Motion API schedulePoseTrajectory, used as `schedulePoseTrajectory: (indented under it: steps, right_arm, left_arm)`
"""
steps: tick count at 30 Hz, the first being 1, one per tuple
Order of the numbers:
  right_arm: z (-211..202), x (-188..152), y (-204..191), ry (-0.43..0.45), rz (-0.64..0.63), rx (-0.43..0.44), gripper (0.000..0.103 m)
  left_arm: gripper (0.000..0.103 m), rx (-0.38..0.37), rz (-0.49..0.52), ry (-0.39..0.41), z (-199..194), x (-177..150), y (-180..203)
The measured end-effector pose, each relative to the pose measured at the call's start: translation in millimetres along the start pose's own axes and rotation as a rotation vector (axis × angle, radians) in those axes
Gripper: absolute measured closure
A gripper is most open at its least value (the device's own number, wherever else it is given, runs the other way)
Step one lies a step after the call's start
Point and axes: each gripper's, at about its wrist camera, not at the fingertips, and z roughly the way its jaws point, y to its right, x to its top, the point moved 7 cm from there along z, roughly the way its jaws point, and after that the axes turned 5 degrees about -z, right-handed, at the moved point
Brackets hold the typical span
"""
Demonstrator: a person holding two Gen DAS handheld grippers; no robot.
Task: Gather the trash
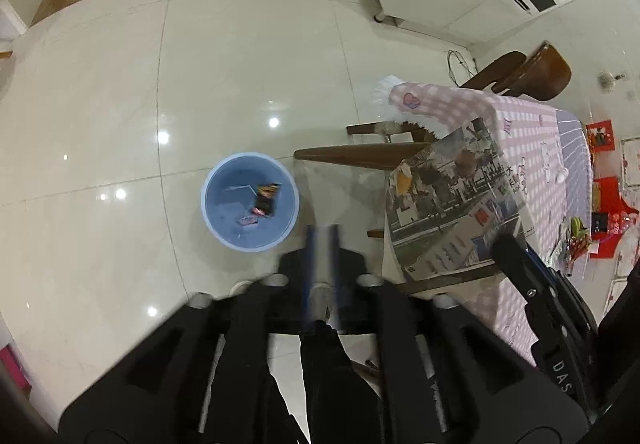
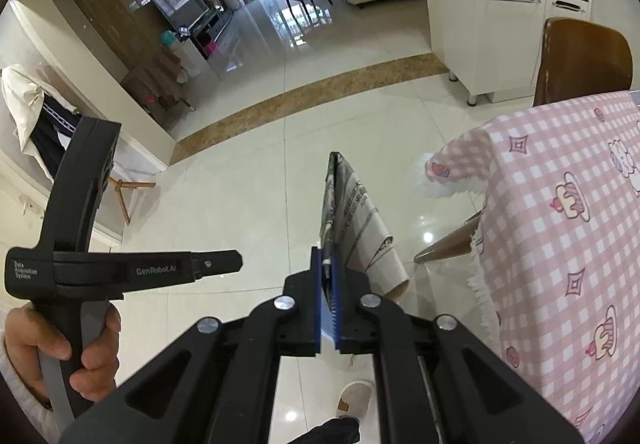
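Here the right tool [image 2: 328, 284], angled downward, clamps the newspaper [image 2: 356, 219].

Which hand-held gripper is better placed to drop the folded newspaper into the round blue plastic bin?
Right. The right hand-held gripper is shut on the folded newspaper; the left hand-held gripper holds nothing, jaws slightly apart, though the round blue plastic bin lies just ahead of it.

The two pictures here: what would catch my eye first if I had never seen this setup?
Probably the sheet of newspaper, pinched between the blue-padded jaws of the right gripper and hanging beside the pink checked tablecloth. Next, the blue bucket on the glossy tiled floor, with a few wrappers already inside. The left gripper points down near it, nothing between its jaws.
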Motion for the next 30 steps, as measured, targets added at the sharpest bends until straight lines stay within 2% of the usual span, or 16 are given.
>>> schedulePoseTrajectory:
  steps: [1, 2, 5, 18, 30]
  right_arm:
    - [1.9, 0.1, -0.3, -0.005, -0.001, 0.001, 0.098]
    - [4.2, -1.3, -2.6, -0.012, -0.001, 0.005, 0.098]
    - [13.2, -2.7, -7.9, -0.031, -0.006, 0.014, 0.098]
    - [45.0, -6.9, -35.7, -0.095, -0.042, 0.047, 0.098]
    - [72.8, 5.3, -54.7, -0.120, -0.053, 0.066, 0.094]
  left_arm:
    - [0.045, 0.012, -0.003, 0.015, -2.3, 0.0, -3.3]
    - [0.044, 0.015, 0.000, 0.038, -5.6, 0.9, -4.7]
    - [0.044, 0.031, 0.016, 0.047, -10.1, 0.7, -8.8]
    - [0.039, 0.086, -0.055, 0.066, -25.9, -1.8, -44.1]
    - [0.035, 0.104, -0.122, 0.092, -40.1, -4.3, -72.2]
